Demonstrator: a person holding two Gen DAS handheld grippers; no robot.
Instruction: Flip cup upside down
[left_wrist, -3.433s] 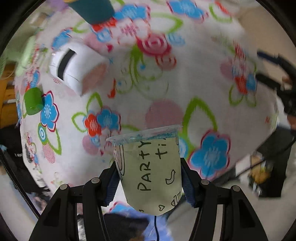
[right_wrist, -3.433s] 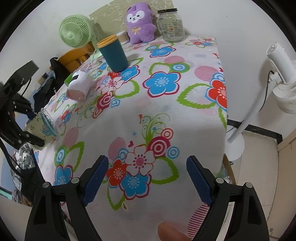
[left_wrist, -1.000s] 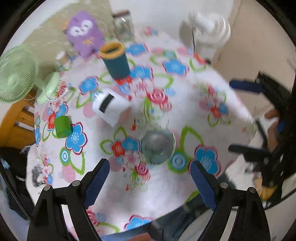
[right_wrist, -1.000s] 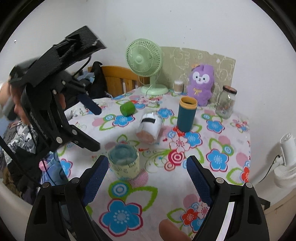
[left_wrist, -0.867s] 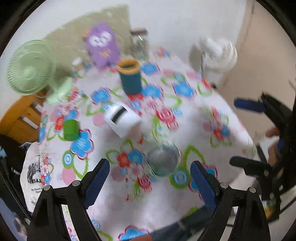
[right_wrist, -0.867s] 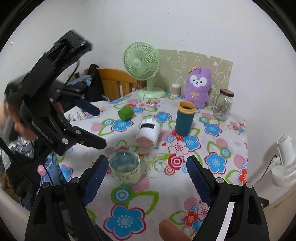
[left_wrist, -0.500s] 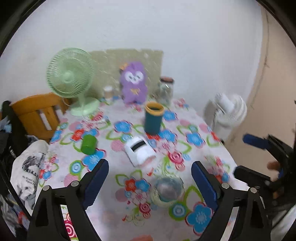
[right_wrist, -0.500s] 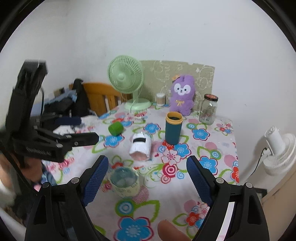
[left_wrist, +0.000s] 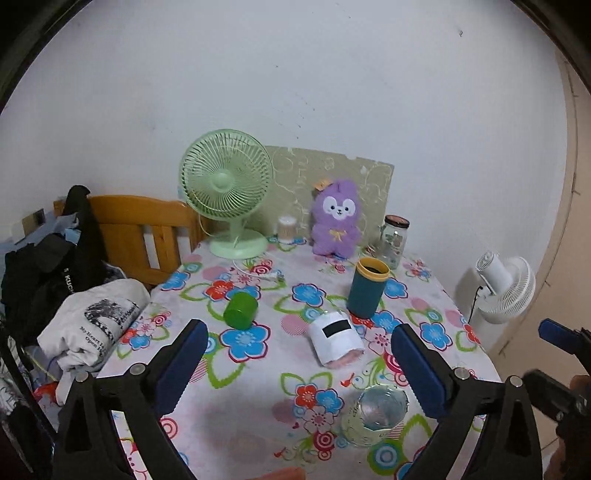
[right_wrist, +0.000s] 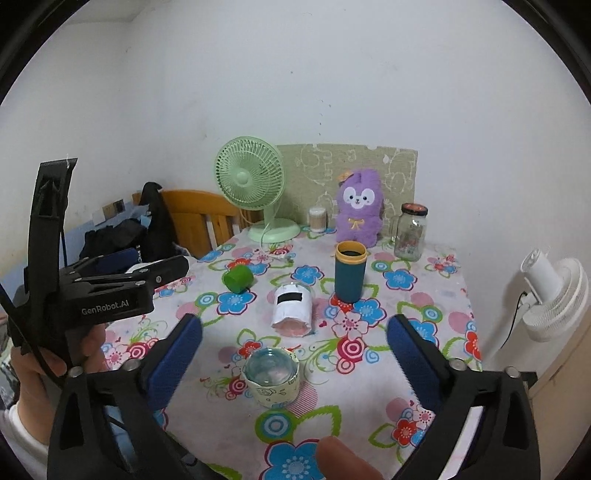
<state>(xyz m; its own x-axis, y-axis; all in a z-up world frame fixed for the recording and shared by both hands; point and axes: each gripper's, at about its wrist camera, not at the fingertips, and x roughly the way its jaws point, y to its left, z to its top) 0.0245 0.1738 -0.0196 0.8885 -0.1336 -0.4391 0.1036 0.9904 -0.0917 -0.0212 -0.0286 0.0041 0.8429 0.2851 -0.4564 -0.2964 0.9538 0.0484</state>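
Note:
The pale green paper cup (left_wrist: 373, 415) stands on the floral tablecloth near the table's front edge with its clear base facing up; it also shows in the right wrist view (right_wrist: 272, 380). My left gripper (left_wrist: 295, 365) is open and empty, raised back from the table, with the cup below and right of its centre. My right gripper (right_wrist: 291, 354) is open and empty, held above the cup, which sits between its fingers in the view. The left gripper's body shows at the left of the right wrist view (right_wrist: 107, 291).
On the table (right_wrist: 436, 317) are a white roll lying on its side (right_wrist: 292, 308), a teal tumbler (right_wrist: 349, 277), a green cup on its side (right_wrist: 237, 278), a green desk fan (right_wrist: 255, 184), a purple plush (right_wrist: 357, 212) and a glass jar (right_wrist: 410, 230). A white floor fan (right_wrist: 554, 295) stands right; a wooden chair (left_wrist: 136, 232) stands left.
My left gripper let go of the cup, which now stands base-up on the table. Both grippers have drawn back and up from the table, so the whole table shows.

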